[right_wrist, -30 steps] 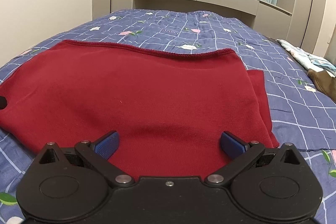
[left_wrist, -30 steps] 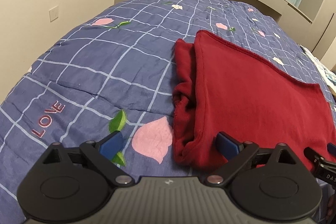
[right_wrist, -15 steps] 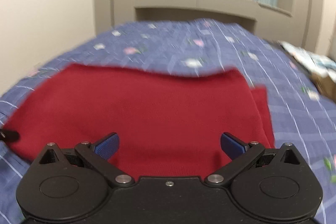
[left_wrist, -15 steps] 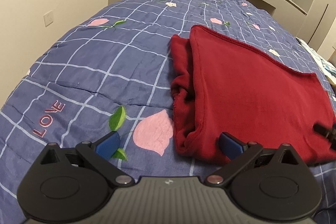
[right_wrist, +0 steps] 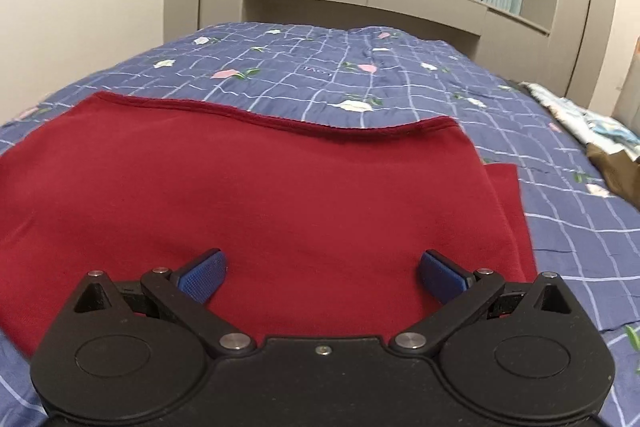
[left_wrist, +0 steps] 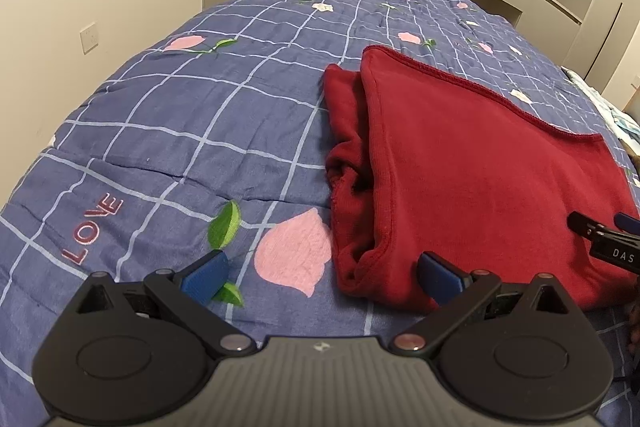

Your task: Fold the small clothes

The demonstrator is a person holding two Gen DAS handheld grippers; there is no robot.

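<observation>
With both your left gripper [left_wrist: 320,277] and right gripper [right_wrist: 322,273] spread wide and empty, pinch the near edge of the half-folded red garment [left_wrist: 480,167] lying on the bedspread [left_wrist: 180,131] evenly.

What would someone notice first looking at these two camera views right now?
The red garment stands out first, lying partly folded on the blue checked quilt, with bunched layers along its left edge. Next come the two claws: the left claw open at the garment's near left corner, the right claw open over its near edge. Neither grips the cloth.
</observation>
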